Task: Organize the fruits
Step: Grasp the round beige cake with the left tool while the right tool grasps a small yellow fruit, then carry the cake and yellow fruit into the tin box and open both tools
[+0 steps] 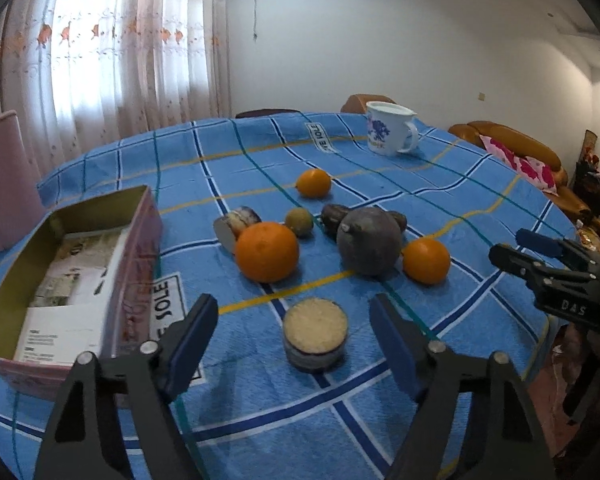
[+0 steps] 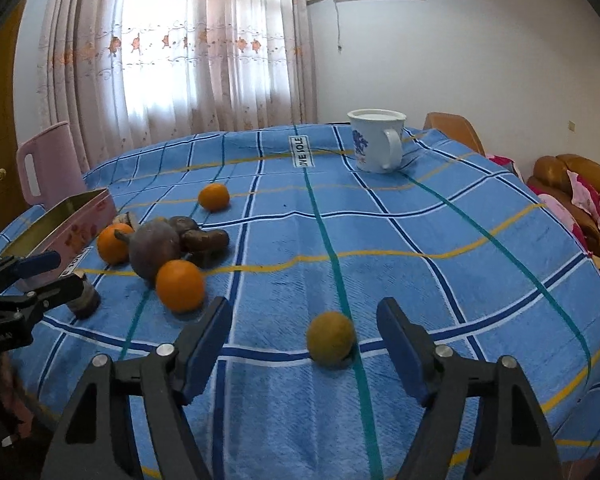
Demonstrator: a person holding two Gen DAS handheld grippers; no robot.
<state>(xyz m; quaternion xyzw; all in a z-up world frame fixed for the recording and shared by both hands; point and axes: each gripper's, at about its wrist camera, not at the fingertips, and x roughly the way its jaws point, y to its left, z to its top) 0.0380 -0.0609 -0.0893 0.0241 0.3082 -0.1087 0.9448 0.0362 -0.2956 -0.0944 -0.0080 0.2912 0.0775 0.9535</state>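
Both claws stand spread apart, holding nothing. The right gripper [image 2: 304,344] has the small round yellow-green fruit [image 2: 331,339] lying straight ahead between its blue fingers, well apart from the open pink cardboard box [image 2: 80,216] far to its left. The left gripper [image 1: 292,340] frames the short purple-skinned cut piece [image 1: 315,334], just right of that box, so it looks the nearer hand for boxing.
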